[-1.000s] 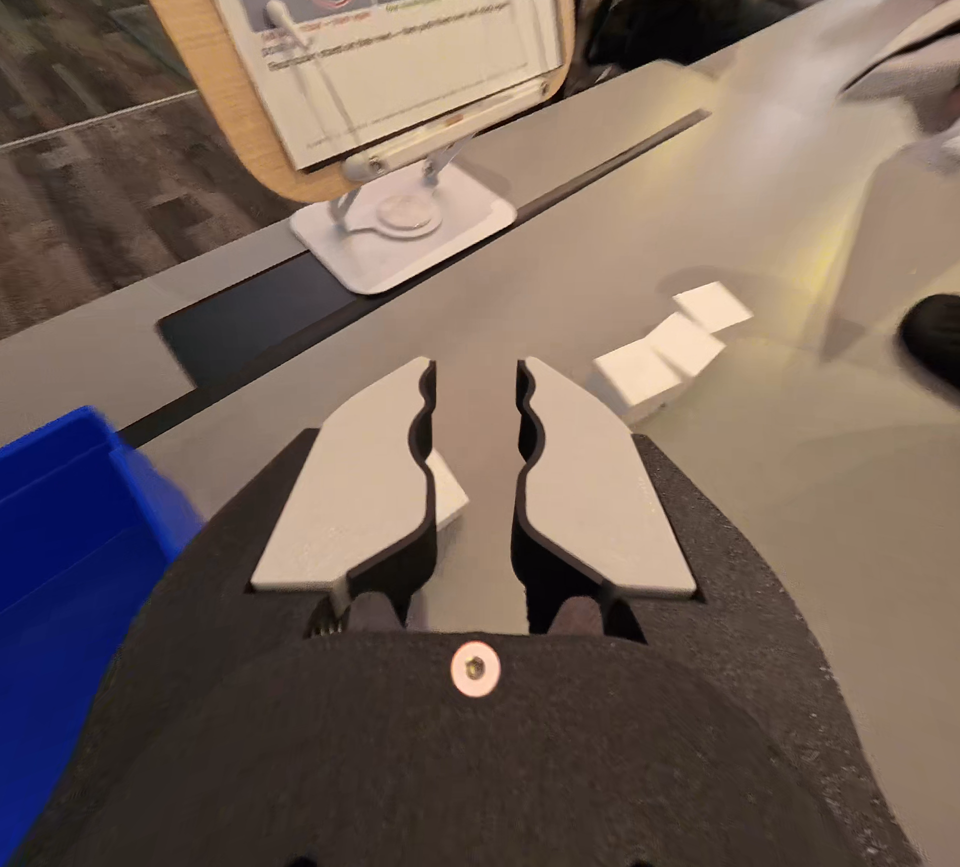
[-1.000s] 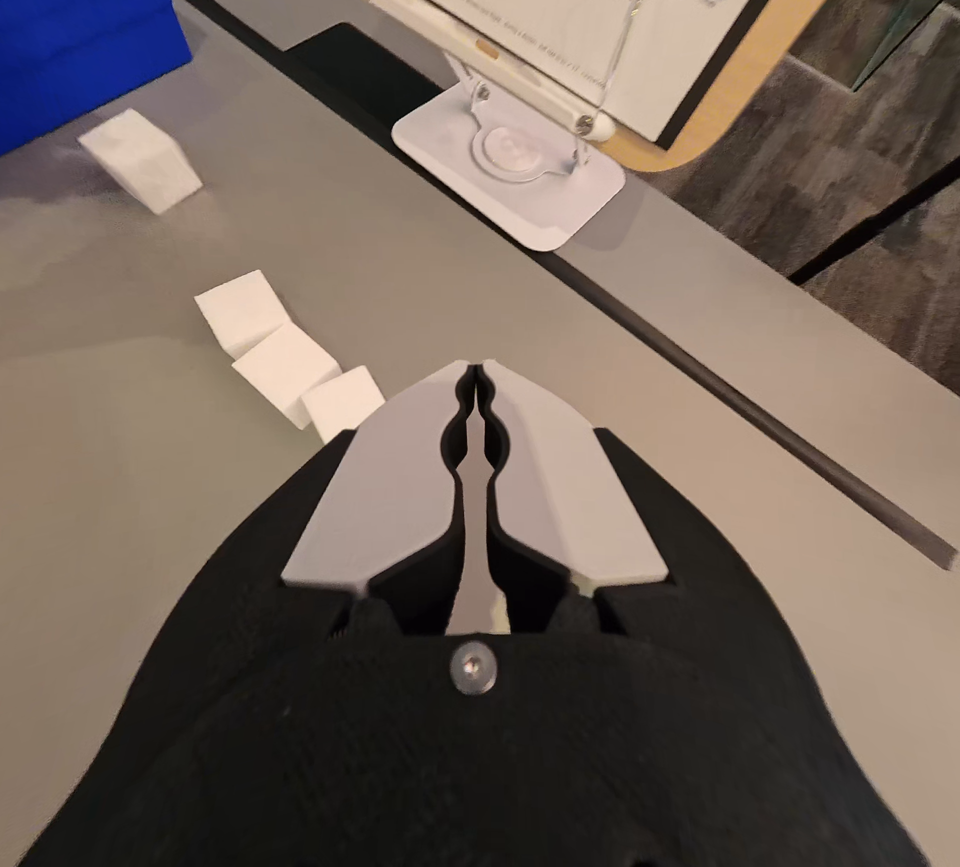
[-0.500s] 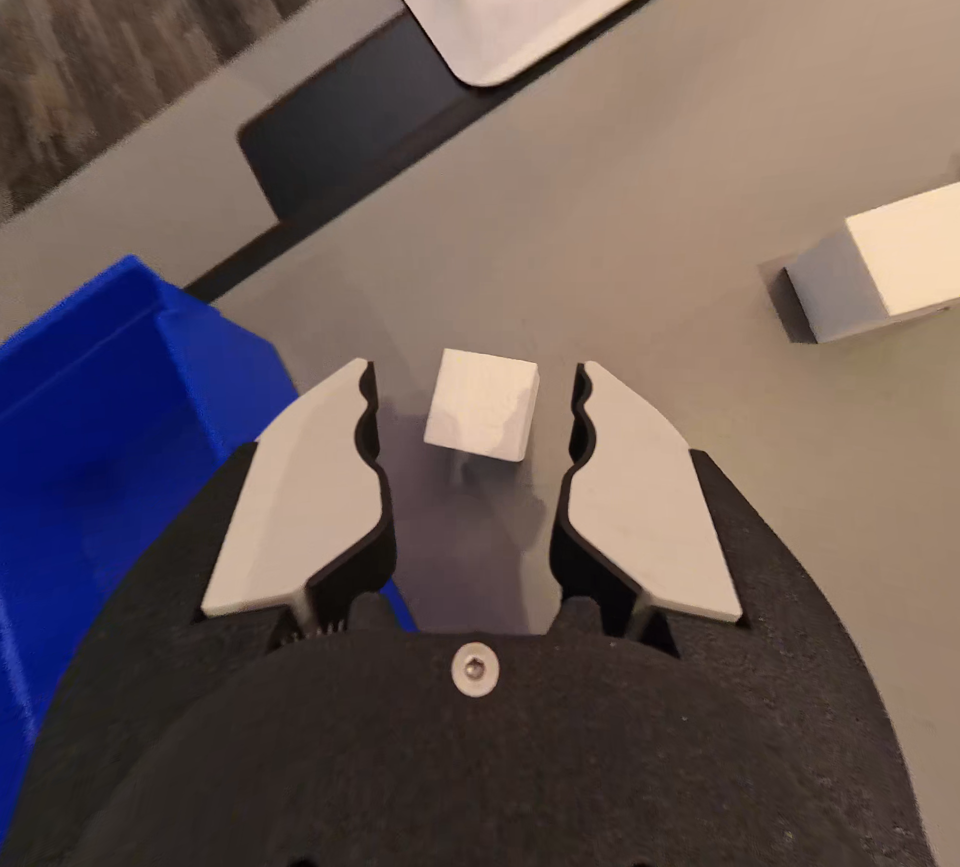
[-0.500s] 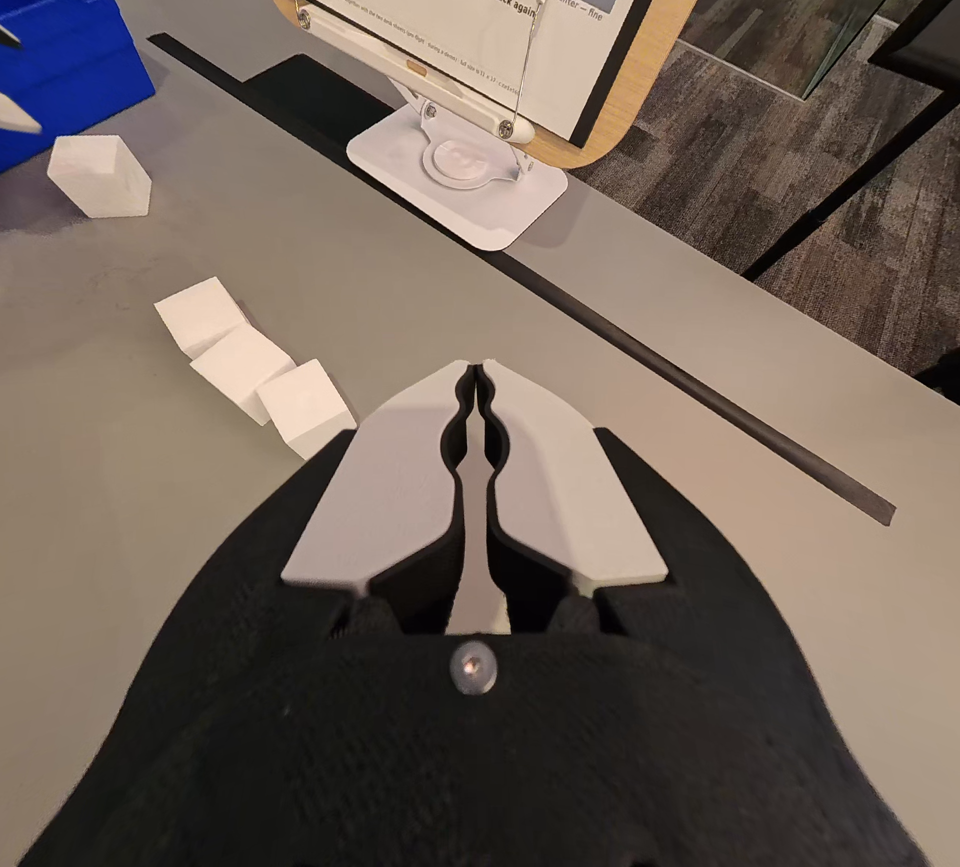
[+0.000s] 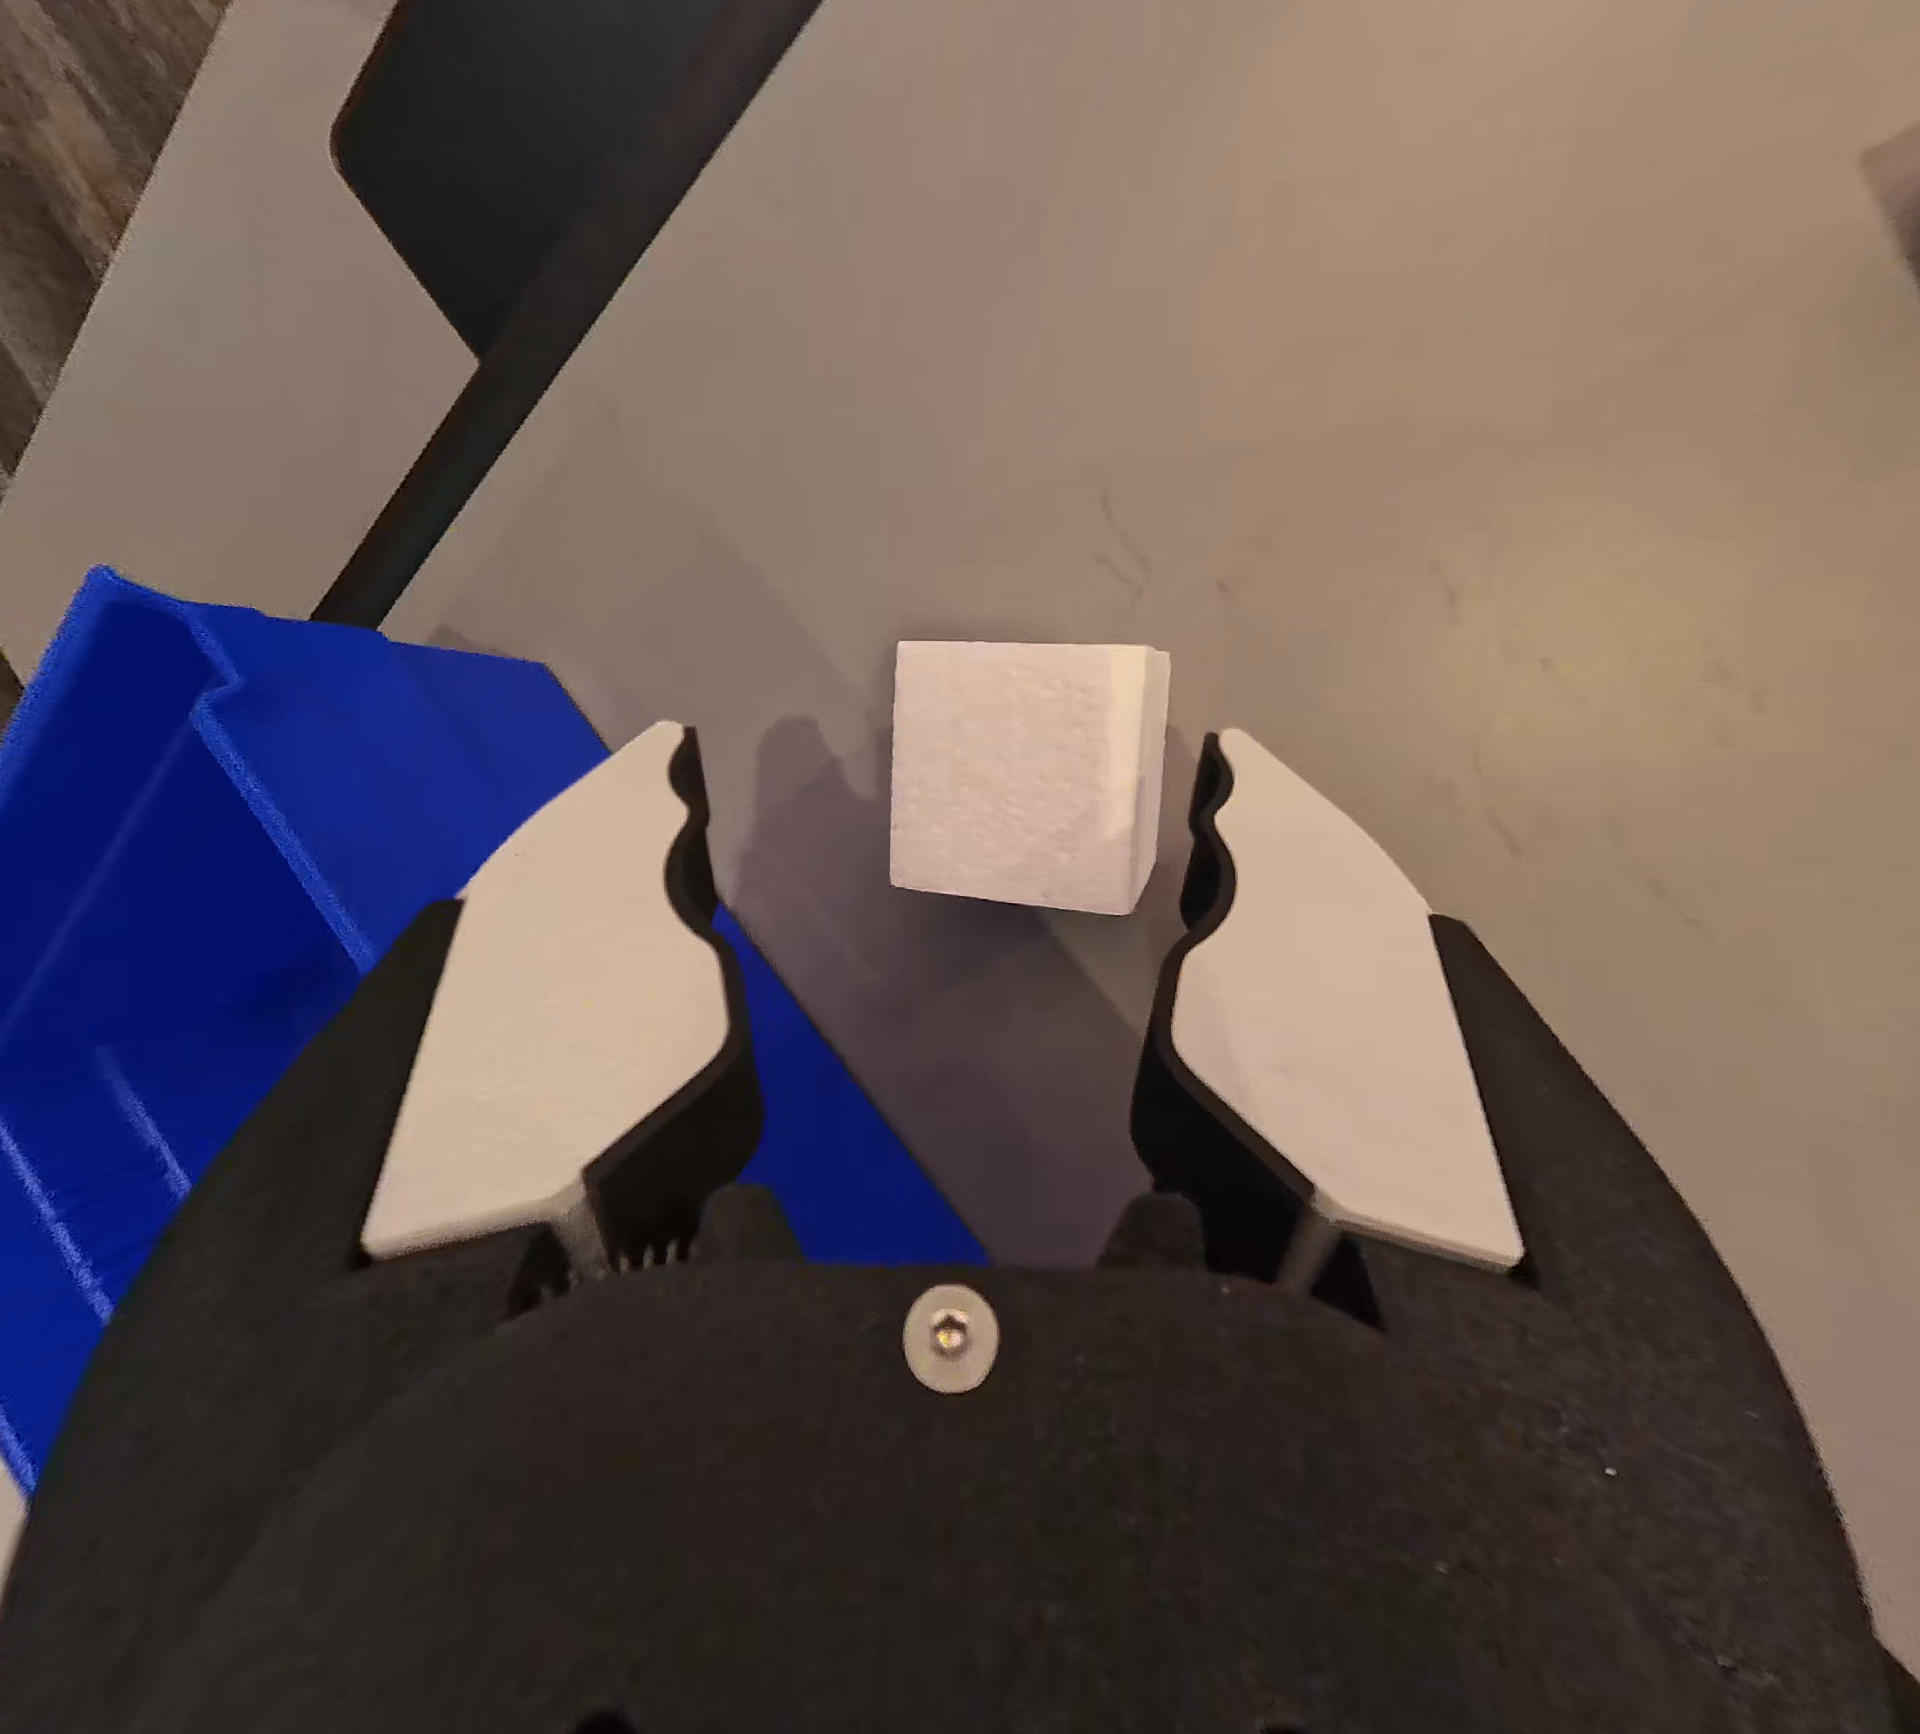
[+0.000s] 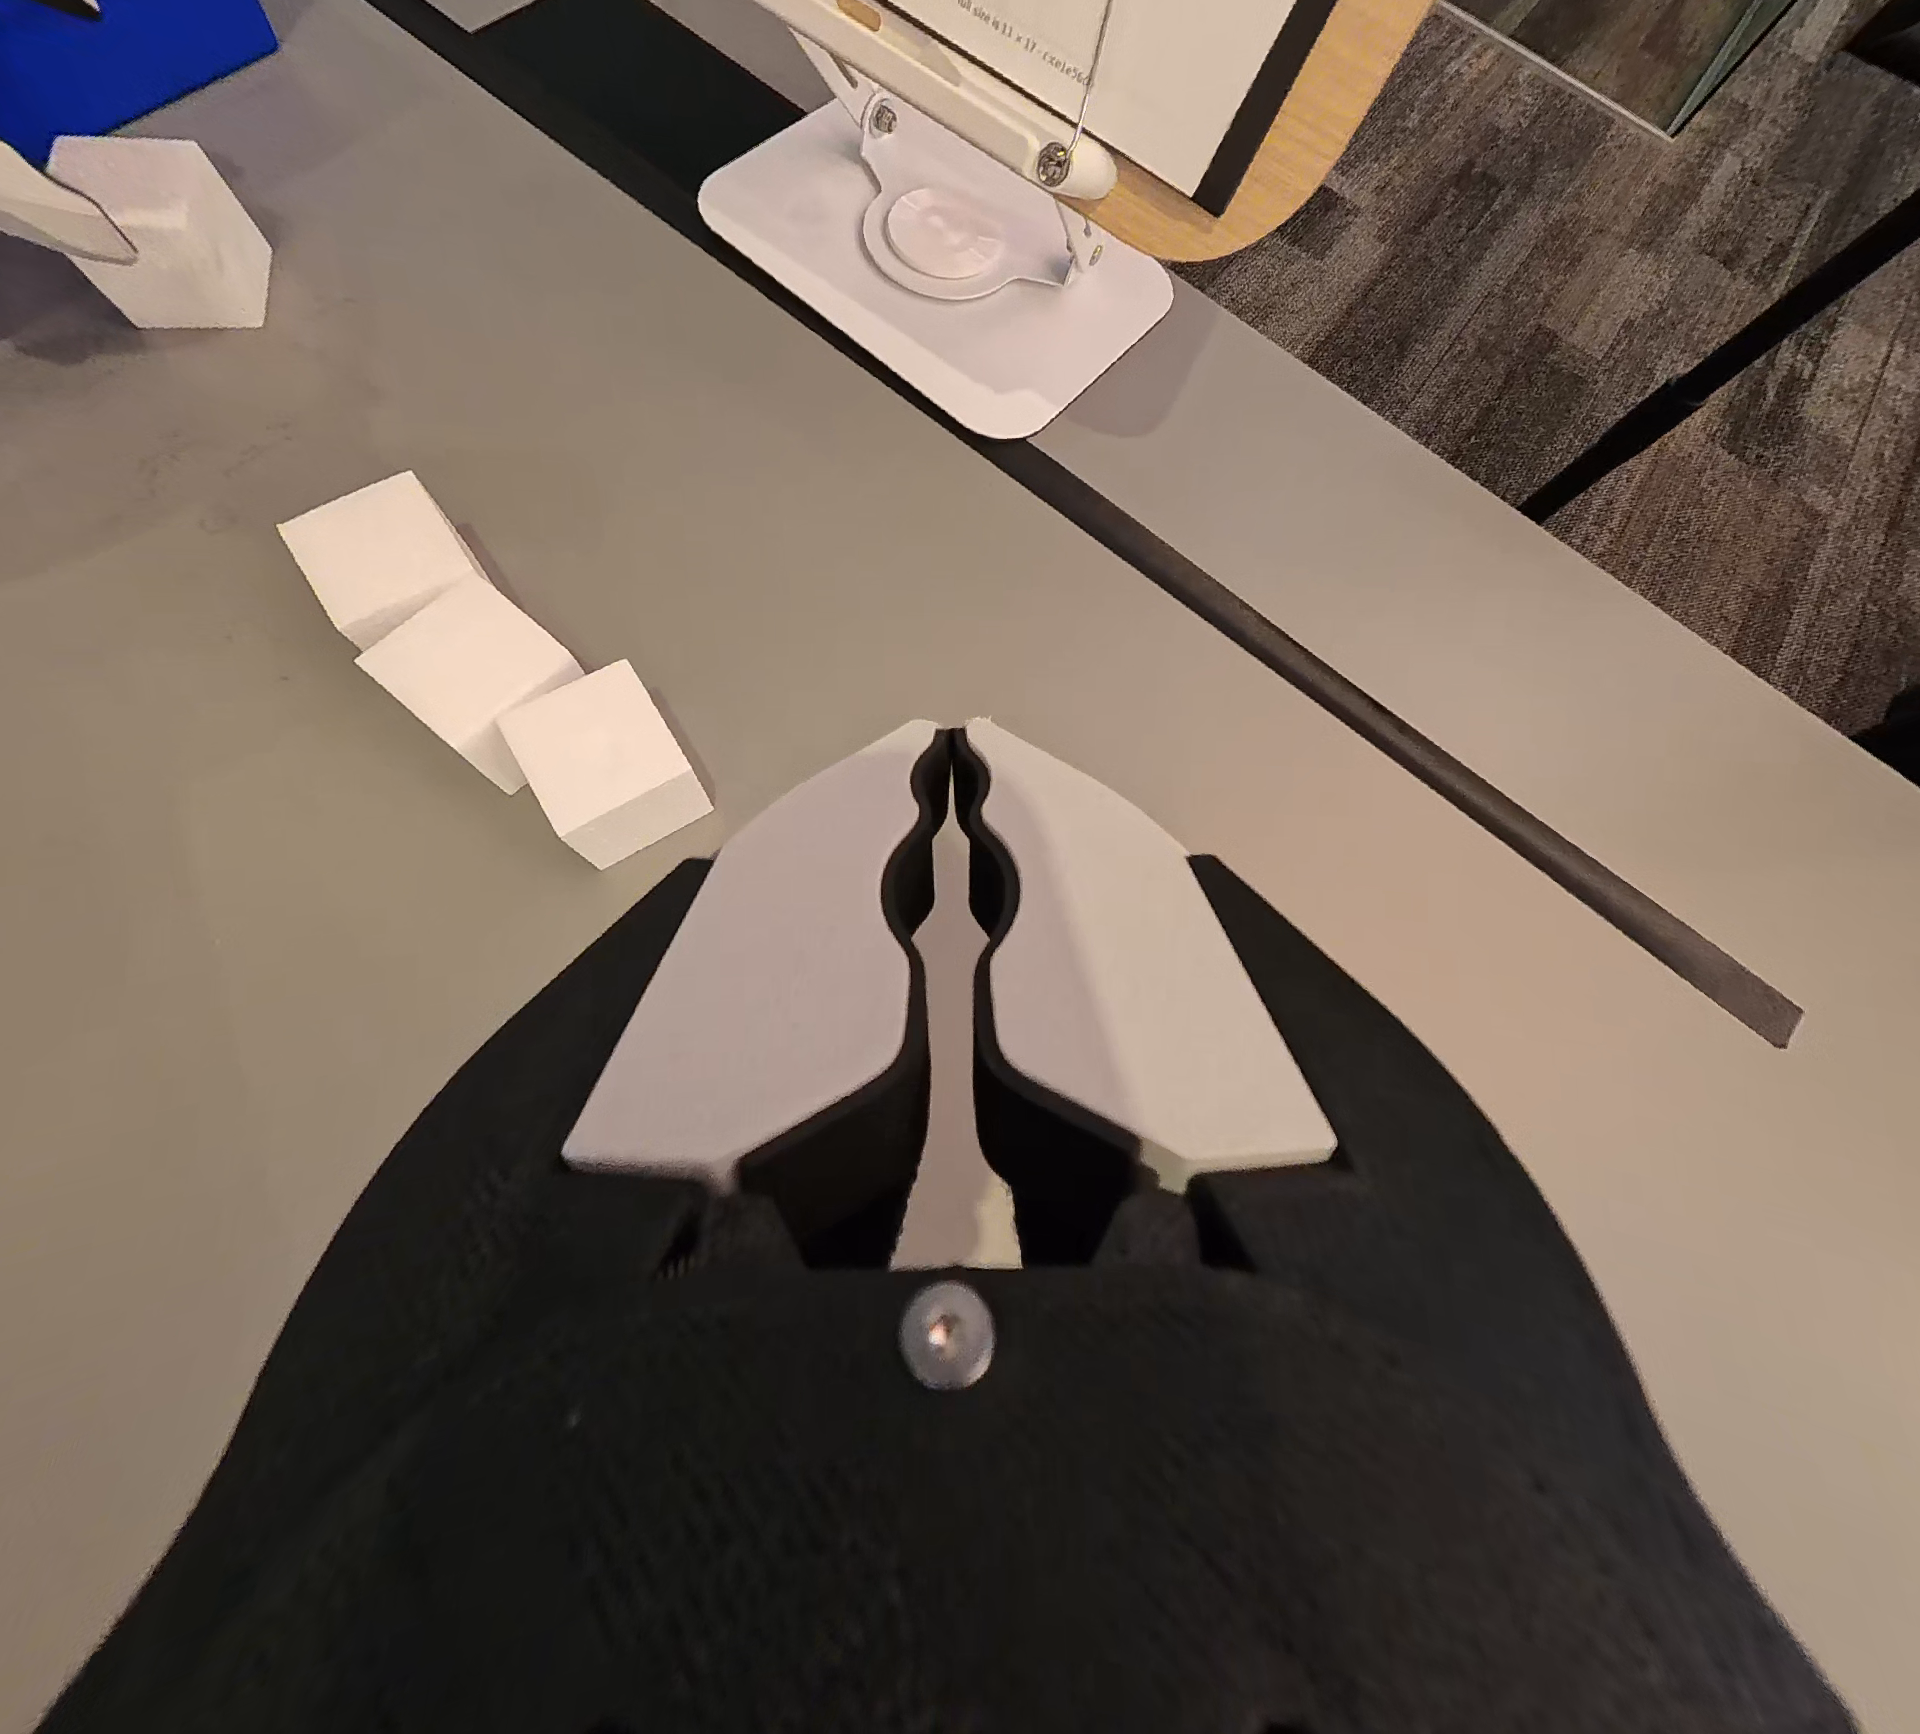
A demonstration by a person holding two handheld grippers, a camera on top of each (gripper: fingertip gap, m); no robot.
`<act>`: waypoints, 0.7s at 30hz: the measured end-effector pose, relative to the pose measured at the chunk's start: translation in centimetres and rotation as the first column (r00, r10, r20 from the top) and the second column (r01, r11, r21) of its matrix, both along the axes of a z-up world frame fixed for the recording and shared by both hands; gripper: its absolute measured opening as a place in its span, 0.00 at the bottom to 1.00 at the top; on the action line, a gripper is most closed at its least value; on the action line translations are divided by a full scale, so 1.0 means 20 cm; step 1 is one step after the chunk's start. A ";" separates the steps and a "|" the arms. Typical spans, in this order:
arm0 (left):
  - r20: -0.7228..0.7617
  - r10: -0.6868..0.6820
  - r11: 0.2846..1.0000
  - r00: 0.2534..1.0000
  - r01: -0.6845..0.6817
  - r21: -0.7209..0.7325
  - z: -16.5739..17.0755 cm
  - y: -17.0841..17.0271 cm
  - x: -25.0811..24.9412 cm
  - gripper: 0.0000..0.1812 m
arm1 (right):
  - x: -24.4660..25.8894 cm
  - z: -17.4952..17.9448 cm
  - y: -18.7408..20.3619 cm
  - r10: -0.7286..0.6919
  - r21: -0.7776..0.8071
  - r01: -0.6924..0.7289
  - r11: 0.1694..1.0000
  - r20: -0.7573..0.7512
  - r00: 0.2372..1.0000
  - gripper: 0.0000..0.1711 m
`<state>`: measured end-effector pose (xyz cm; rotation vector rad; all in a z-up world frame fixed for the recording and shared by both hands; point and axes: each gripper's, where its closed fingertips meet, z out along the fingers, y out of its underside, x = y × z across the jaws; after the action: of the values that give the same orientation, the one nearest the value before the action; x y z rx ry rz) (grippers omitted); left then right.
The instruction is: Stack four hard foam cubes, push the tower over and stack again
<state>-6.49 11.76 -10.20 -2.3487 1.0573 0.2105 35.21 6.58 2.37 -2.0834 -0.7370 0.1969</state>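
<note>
Restacking starts: the left gripper [image 5: 945, 754], spread wide, straddles a lone cube [image 5: 1023, 775] and need only close, while the right gripper [image 6: 951, 734] waits pinched empty.

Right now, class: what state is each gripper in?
Left gripper: open, fingers either side of a white foam cube, not holding it.
Right gripper: shut, holding nothing.

The lone foam cube [image 5: 1023, 775] is plain white with a faintly grainy face, and the three cubes in a row [image 6: 473, 658] are the same white, all on a matt grey table [image 5: 1455, 334] crossed by a black strip [image 6: 1351, 708]. The bin [image 5: 156, 853] is deep blue. Both grippers have pale grey fingers [image 5: 582, 988] on speckled black bodies, the stand [image 6: 935, 271] is white, its board [image 6: 1382, 53] is edged in light wood, and the floor [image 6: 1662, 334] is streaked grey-brown.
</note>
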 end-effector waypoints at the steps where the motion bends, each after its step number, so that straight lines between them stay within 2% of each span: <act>1: -0.006 0.004 1.000 1.000 -0.004 0.000 0.00 0.00 0.00 0.50 | -0.01 0.00 0.00 0.007 -0.005 -0.008 1.000 -0.005 1.000 0.00; 7: -0.031 0.035 0.999 0.999 -0.036 -0.031 -0.04 0.01 -0.06 0.48 | -0.01 -0.02 0.00 0.014 -0.023 -0.014 1.000 -0.002 1.000 0.00; 10: -0.034 0.030 0.998 0.999 -0.032 -0.056 -0.07 0.01 -0.05 0.43 | -0.02 -0.05 0.00 0.018 -0.036 -0.017 0.999 0.013 1.000 0.00; 15: -0.061 0.023 0.996 0.998 -0.028 -0.082 -0.11 0.00 -0.05 0.43 | -0.03 -0.07 0.00 0.032 -0.054 -0.030 0.998 0.032 0.999 0.00; 21: -0.044 0.036 0.991 0.998 -0.041 -0.129 -0.14 -0.02 -0.04 0.34 | -0.03 -0.08 -0.01 0.035 -0.060 -0.032 0.998 0.043 0.998 0.00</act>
<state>-7.32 11.42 -13.04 -2.4923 1.0755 0.2123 34.66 6.46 0.75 -2.1386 -0.8019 0.1936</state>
